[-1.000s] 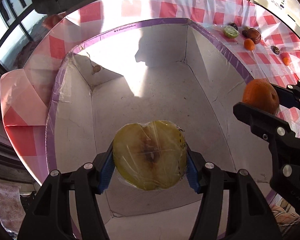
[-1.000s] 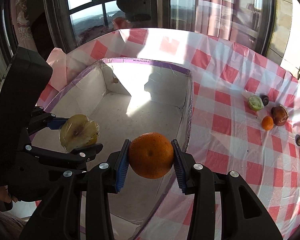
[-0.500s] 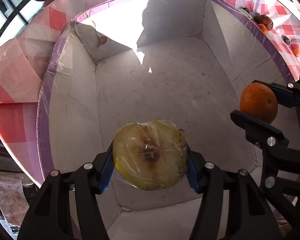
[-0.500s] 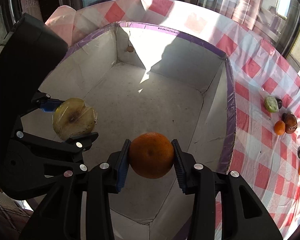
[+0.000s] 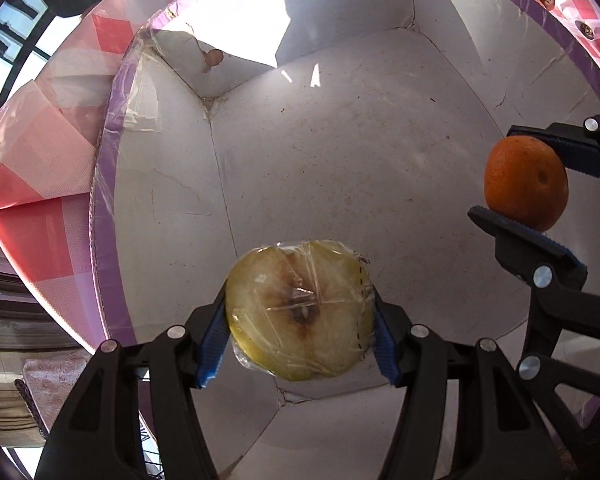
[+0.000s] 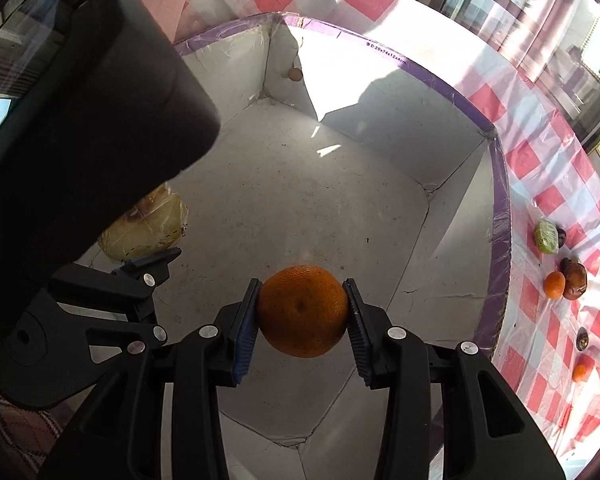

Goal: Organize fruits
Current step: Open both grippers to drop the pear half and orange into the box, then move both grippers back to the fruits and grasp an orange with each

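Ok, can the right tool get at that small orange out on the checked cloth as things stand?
Probably not yet. The right tool is shut on the big orange and sits over the white box, whose purple-edged wall stands between it and the small orange.

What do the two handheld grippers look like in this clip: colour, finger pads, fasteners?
The left gripper and the right gripper look alike: matte black angular plastic linkages joined by round silver fasteners. Each finger carries a ribbed blue pad. In the right wrist view, a bulky black housing sits behind the left gripper. No cables or sleeves show.
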The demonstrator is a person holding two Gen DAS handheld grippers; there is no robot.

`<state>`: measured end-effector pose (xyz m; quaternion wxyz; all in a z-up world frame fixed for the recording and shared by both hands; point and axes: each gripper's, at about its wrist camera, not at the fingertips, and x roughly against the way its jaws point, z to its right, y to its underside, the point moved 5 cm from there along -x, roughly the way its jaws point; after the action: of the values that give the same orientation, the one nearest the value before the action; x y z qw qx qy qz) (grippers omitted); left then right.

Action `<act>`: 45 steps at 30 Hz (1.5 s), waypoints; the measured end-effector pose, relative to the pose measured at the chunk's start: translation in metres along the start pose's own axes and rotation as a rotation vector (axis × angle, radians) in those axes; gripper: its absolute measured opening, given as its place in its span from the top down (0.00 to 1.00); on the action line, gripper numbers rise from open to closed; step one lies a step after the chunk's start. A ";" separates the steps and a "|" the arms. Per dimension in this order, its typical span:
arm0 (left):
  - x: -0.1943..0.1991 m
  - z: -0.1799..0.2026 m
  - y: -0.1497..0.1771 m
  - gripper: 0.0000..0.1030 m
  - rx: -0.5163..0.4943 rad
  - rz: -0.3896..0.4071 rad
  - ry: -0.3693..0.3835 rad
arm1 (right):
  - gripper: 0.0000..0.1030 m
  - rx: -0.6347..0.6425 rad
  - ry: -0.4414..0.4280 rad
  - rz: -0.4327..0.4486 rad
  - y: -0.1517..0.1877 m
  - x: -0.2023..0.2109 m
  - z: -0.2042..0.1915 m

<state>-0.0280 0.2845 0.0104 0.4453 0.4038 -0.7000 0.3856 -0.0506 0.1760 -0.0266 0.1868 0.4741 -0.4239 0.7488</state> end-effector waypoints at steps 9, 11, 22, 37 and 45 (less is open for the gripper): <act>-0.001 0.002 -0.002 0.38 0.044 -0.013 0.040 | 0.52 -0.095 -0.035 -0.014 0.004 0.002 0.017; 0.001 0.002 -0.004 0.37 0.057 -0.006 0.027 | 0.52 -0.088 -0.038 0.005 0.005 0.006 0.018; 0.079 -0.010 -0.032 0.10 0.211 0.261 -0.173 | 0.24 -0.211 -0.076 0.301 0.018 0.075 0.078; 0.191 0.183 -0.126 0.02 0.119 0.617 0.230 | 0.16 -0.680 0.170 0.206 0.174 0.072 0.290; 0.105 0.302 -0.147 0.02 -0.022 0.324 0.263 | 0.16 -0.812 0.307 0.019 0.272 0.027 0.370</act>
<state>-0.0177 -0.0659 0.0423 0.4693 0.2274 -0.6958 0.4939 -0.0456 -0.2829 -0.0570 0.4120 0.2413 -0.6558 0.5848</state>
